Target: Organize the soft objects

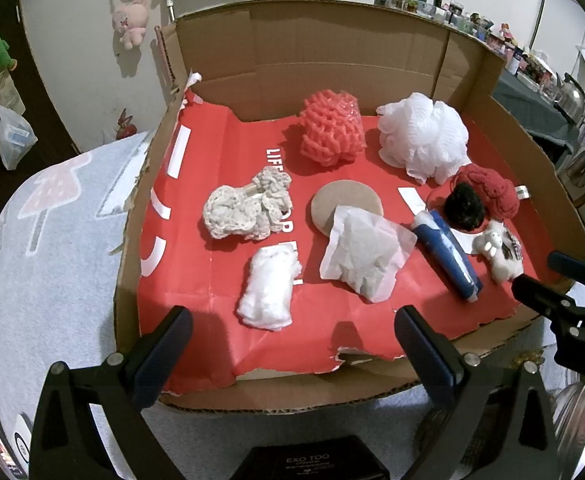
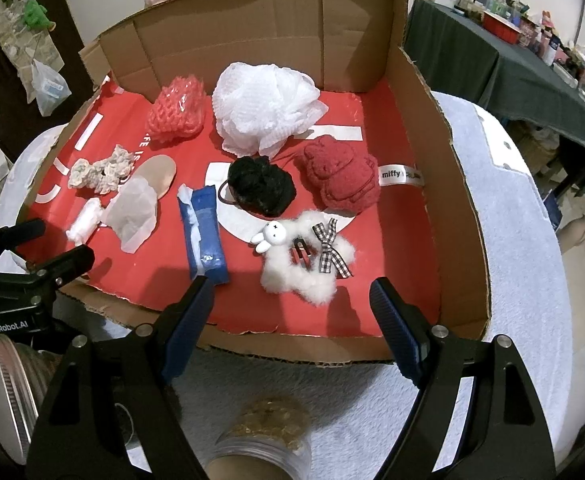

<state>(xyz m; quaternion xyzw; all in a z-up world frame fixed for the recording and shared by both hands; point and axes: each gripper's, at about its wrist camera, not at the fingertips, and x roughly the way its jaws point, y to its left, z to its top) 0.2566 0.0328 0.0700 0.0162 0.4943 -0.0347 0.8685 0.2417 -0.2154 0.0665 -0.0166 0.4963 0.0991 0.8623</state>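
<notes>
A shallow cardboard box (image 1: 412,56) lined with red paper holds several soft things. In the left wrist view I see a pink foam net (image 1: 332,128), a white mesh puff (image 1: 424,136), a cream crochet piece (image 1: 248,208), a white cotton wad (image 1: 268,294), a crumpled tissue sheet (image 1: 366,252) and a blue tissue pack (image 1: 450,254). The right wrist view shows a black scrunchie (image 2: 262,186), a red knit plush (image 2: 342,178) and a white fluffy rabbit (image 2: 304,264). My left gripper (image 1: 292,348) hovers open over the box's near edge. My right gripper (image 2: 292,312) is open too, empty, near the rabbit.
The box rests on a pale printed cloth (image 1: 44,240) over a round table. A jar with a lid (image 2: 260,440) stands below my right gripper. A cluttered dark-draped table (image 2: 504,68) is at the far right. Plush toys (image 1: 130,20) hang on the wall.
</notes>
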